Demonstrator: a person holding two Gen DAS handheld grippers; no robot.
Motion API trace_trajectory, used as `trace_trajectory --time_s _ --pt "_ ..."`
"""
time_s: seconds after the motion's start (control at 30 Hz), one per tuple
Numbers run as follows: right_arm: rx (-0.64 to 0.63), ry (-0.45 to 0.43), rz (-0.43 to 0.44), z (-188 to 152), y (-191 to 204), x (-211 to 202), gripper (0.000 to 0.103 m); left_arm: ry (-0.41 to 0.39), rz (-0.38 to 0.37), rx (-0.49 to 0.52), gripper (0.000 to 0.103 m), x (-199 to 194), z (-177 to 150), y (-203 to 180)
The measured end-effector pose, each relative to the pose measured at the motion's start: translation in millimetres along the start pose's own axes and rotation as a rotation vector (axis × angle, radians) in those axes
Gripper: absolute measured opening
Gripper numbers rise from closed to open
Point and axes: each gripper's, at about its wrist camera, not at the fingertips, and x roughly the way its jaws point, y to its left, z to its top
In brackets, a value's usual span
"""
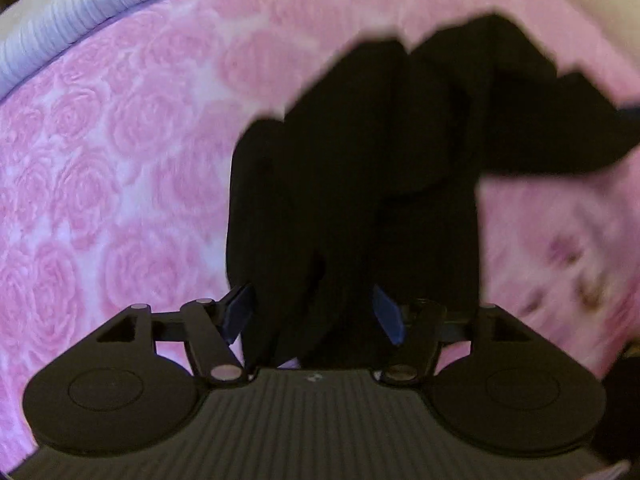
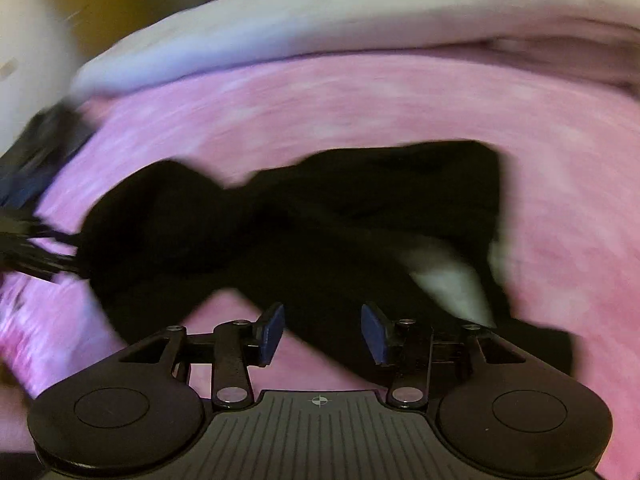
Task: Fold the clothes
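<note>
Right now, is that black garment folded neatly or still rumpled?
Rumpled: the black garment lies bunched in uneven lumps on the pink rose blanket.

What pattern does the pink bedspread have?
Roses, on the pink bedspread; clearest in the left wrist view.

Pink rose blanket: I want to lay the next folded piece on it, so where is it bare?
In the left wrist view the pink blanket lies bare from the black garment across to the ribbed lilac cover. In the right wrist view, a bare band runs between the garment and the pale bedding. The middle is crowded: the garment sprawls between both open grippers.
</note>
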Motion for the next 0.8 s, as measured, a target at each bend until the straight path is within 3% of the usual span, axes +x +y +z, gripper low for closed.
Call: trace_trajectory --time_s 0.03,0.07,0.1,0.17,0.23,0.33,0.43,0.5,0.6,0.67,0.73,0.8 --pt "-0.04 0.017 0.034 5.7 13.8 15.6 0.05 -0.004 0.001 0.013 0.056 6.5 -5.1 3.5" --pt "-0.074 0.035 0.046 10.1 26.8 32.6 0.051 -0.021 -0.024 0.006 0.028 9.8 -9.4 11.4" --pt "-0.102 0.052 0.055 14.7 38.9 50.6 0.052 -0.03 -0.058 -0.005 0.016 9.0 -10.4 21.3" --pt "-0.116 0.083 0.04 25.3 55.0 95.2 0.052 -0.046 -0.124 -0.027 0.006 7.5 -12.5 41.1" --pt "-0.124 0.114 0.024 36.1 70.5 139.1 0.052 -0.074 -0.203 -0.068 0.005 -7.4 -9.2 64.2" --pt "-0.033 0.124 0.039 56.9 80.1 157.7 0.052 -0.135 -0.335 -0.198 0.005 -47.1 6.2 118.6" --pt "-0.034 0.003 0.113 97.9 98.7 120.1 0.052 -0.218 -0.412 -0.284 0.007 -79.9 35.5 173.2" --pt "-0.079 -0.094 0.127 135.7 106.9 99.2 0.052 -0.271 -0.385 -0.306 0.01 -86.2 65.0 202.5" --pt "-0.122 -0.181 0.082 192.8 105.3 98.5 0.052 -0.39 -0.234 -0.458 0.021 -83.5 102.3 252.9" --pt "-0.129 -0.239 0.053 221.3 96.4 106.2 0.052 -0.442 -0.149 -0.535 0.035 -83.6 115.1 278.2" --pt "-0.139 -0.266 0.013 238.4 89.1 111.8 0.052 -0.461 -0.086 -0.513 0.043 -84.9 116.2 282.5" --pt "-0.144 -0.264 -0.022 237.8 83.4 110.2 0.052 -0.424 -0.064 -0.462 0.051 -79.0 106.2 269.0"
